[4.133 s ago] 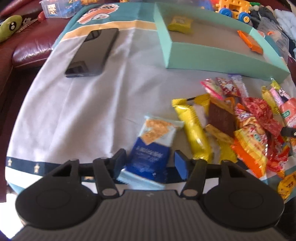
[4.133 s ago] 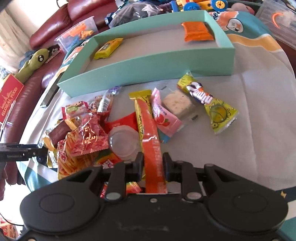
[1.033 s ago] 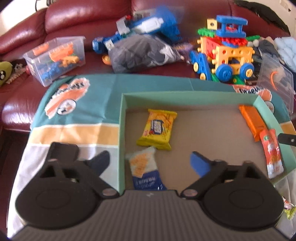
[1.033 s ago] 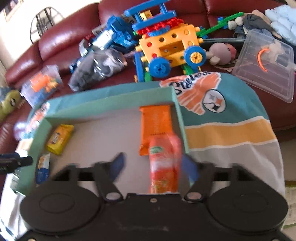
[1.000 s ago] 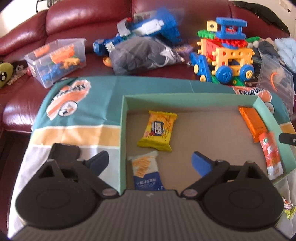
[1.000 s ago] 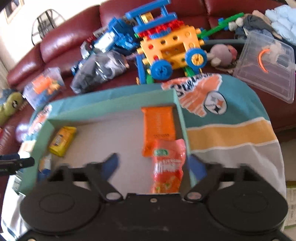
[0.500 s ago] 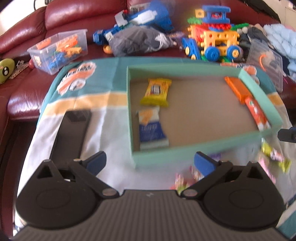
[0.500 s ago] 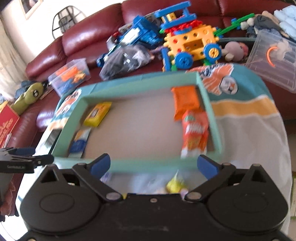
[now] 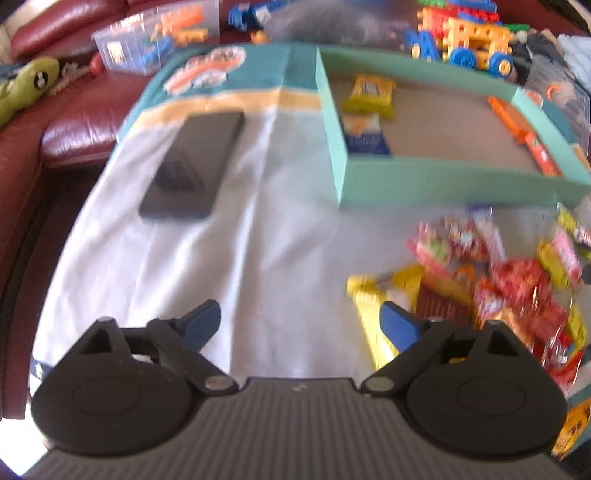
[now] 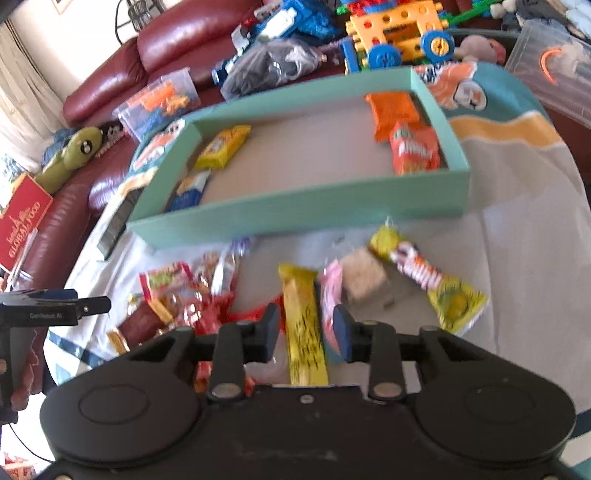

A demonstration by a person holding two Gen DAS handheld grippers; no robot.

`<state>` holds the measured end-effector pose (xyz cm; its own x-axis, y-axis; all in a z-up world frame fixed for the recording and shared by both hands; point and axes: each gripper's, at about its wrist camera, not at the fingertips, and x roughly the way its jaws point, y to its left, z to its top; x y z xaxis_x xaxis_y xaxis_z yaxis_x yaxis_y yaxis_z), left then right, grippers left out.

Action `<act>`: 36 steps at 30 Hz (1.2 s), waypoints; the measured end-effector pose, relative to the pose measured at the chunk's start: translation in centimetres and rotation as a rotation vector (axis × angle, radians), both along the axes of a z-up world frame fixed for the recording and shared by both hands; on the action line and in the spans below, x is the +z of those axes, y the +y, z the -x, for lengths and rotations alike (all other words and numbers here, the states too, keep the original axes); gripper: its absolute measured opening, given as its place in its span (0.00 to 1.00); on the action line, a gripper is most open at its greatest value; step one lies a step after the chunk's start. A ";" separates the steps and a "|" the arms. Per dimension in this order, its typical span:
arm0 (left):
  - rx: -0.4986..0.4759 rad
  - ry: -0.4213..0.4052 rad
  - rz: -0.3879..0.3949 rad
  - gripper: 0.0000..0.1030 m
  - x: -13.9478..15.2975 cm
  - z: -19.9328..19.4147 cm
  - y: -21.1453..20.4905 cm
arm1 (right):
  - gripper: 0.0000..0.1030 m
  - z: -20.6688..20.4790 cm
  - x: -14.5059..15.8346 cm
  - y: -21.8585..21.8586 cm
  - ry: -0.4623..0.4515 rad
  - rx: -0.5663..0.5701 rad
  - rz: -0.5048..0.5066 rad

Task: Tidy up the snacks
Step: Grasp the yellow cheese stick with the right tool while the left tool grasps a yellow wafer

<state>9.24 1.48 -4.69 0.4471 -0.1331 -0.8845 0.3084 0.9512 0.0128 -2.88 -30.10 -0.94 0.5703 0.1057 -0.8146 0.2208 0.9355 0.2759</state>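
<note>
A teal box holds a yellow packet, a blue-and-white cracker packet, an orange packet and an orange-red packet. A pile of loose snacks lies in front of it. My left gripper is open and empty above the cloth, left of the pile. My right gripper is partly open, its fingers on either side of a long yellow bar in the pile.
A black phone lies on the white cloth left of the box. A red leather sofa with toy blocks, clear bins and a green plush lies behind. The left gripper shows in the right wrist view.
Both grippers have pulled back from the box to the snack pile. The right jaws have narrowed around the yellow bar. The left jaws stay wide open.
</note>
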 end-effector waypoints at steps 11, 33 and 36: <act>-0.139 0.032 0.014 0.91 -0.9 2.1 -5.1 | 0.32 -1.0 -2.1 0.6 0.059 -0.006 -0.020; -0.083 0.041 0.005 0.48 -0.8 0.7 -3.0 | 0.19 -2.5 -3.2 3.5 0.042 0.066 0.143; -0.064 0.029 0.013 0.48 -0.1 1.0 -1.9 | 0.19 -2.0 -2.2 3.1 0.028 0.060 0.109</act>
<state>8.23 -0.45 -4.80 0.4120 -0.1718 -0.8948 0.3683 0.9297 -0.0090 -0.87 -27.00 -3.17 0.5425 0.0490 -0.8386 0.1698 0.9713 0.1666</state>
